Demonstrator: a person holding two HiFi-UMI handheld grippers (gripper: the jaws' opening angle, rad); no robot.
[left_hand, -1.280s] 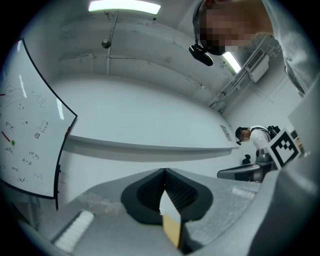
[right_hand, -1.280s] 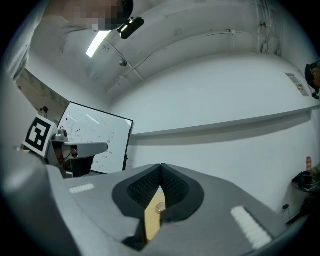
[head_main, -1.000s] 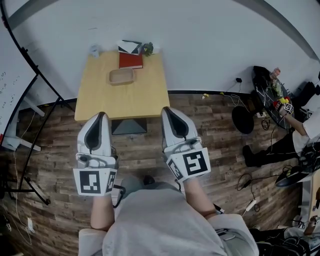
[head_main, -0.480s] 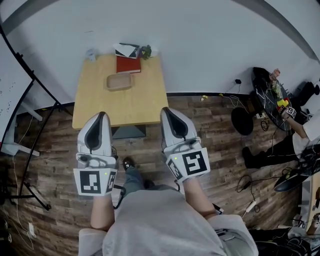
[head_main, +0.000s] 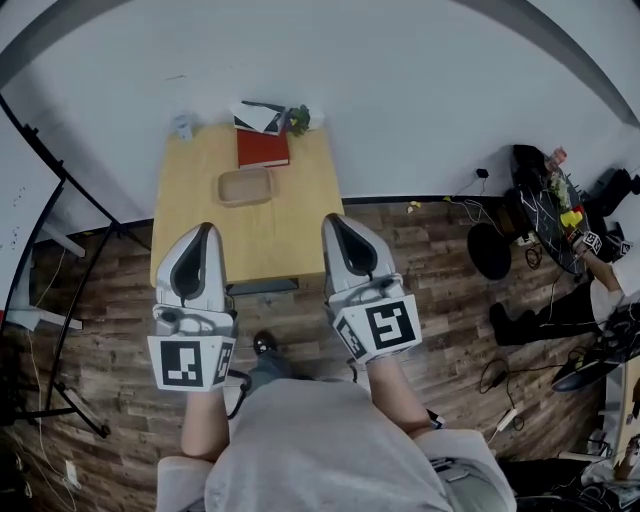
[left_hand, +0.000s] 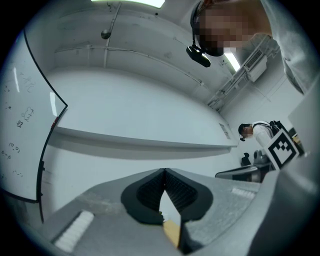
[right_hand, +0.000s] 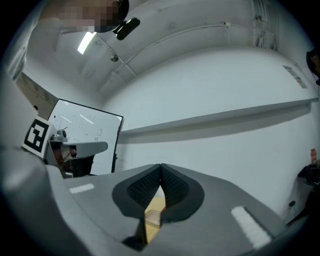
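Since the earlier frames the table (head_main: 275, 235) sits slightly lower and further right in the head view, and the whiteboard stand (head_main: 58, 285) has slid toward the left edge; both grippers hold the same pose. Left gripper (head_main: 203, 229) and right gripper (head_main: 331, 219) are closed tip to tip with nothing between. They sit side by side over the table's near edge, left tip inside the left corner, right tip at the right edge; height above it is hard to judge. Tray (head_main: 245, 186) sits mid-table well ahead of both tips with bare top between, red book (head_main: 262, 147), plant (head_main: 297, 118) and glass (head_main: 182, 126) line the far edge at the wall, and there is open floor (head_main: 420, 260) to the right and stand legs close on the left.
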